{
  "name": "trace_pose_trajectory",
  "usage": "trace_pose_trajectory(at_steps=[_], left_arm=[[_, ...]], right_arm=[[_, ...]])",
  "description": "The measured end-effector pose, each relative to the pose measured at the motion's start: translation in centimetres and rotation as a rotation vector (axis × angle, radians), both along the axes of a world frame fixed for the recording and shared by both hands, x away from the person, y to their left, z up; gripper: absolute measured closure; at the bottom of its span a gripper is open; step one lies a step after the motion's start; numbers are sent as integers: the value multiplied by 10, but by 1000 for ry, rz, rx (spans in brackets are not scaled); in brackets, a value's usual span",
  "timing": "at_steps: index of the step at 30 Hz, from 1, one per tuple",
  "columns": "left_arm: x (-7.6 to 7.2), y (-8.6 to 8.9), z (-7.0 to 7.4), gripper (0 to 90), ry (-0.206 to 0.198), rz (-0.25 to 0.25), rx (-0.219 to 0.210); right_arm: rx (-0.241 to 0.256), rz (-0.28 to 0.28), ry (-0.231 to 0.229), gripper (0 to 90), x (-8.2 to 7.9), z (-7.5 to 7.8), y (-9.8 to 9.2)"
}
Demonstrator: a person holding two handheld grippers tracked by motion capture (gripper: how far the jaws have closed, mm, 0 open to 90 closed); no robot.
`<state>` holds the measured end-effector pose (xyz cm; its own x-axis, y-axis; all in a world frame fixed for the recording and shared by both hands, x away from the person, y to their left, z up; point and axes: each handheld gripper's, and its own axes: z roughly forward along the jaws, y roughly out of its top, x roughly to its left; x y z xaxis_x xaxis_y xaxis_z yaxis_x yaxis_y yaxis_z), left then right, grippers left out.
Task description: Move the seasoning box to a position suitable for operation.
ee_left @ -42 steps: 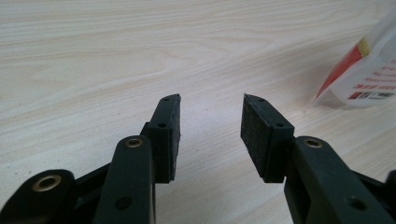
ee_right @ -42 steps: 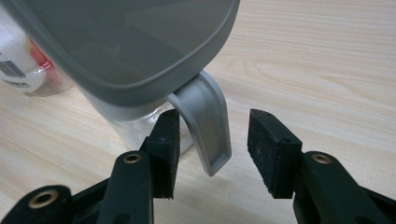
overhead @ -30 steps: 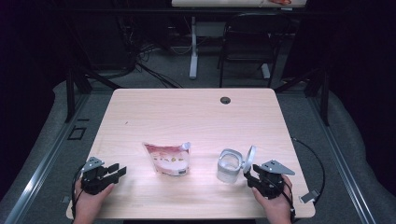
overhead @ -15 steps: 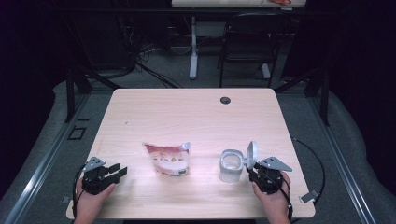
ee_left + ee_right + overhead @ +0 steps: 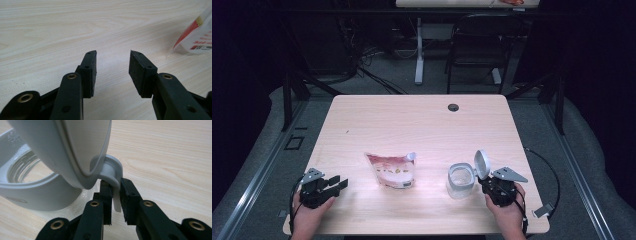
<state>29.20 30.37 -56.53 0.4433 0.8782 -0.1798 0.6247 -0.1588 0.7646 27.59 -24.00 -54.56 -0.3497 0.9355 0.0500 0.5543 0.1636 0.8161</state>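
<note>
Near the front edge of the tabletop (image 5: 412, 120), toward its right corner, stands a clear jar (image 5: 460, 181) with a white collar, its hinged white lid (image 5: 482, 164) flipped up and standing nearly upright on the right side of the mouth. Right hand-held gripper (image 5: 492, 182) sits just right of the jar, held by the person's right hand (image 5: 507, 210); in the right gripper view its jaws are closed on the lid's white tab (image 5: 115, 195), which hangs from a ring-shaped loop at the lid's rim. Jar interior looks empty, threads visible inside the mouth. Left hand-held gripper (image 5: 332, 184) rests near the front left corner, jaws spread apart with bare wood between the pads (image 5: 137, 72), holding nothing. A red-and-white snack pouch (image 5: 392, 170) lies flat near the front edge between the two grippers, well apart from the left one, closer to the jar.
</note>
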Motion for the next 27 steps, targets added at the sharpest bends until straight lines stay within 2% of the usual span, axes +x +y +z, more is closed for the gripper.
trace_pose_trajectory(at_steps=[1,8,16,22,25,27], left_arm=[[0,0,0,581,-1,1,-1],[0,0,0,581,0,1,1],[1,-1,0,581,0,2,1],[0,0,0,581,-1,2,1],[0,0,0,581,0,0,-1],[0,0,0,581,-1,2,0]], right_arm=[[-13,6,-3,811,-1,0,1],[-8,33,-4,814,-1,0,0],[-28,76,-12,824,-3,0,5],[-58,122,-17,829,-7,1,11],[-56,134,-17,824,-8,1,11],[-12,130,-6,800,-7,0,9]])
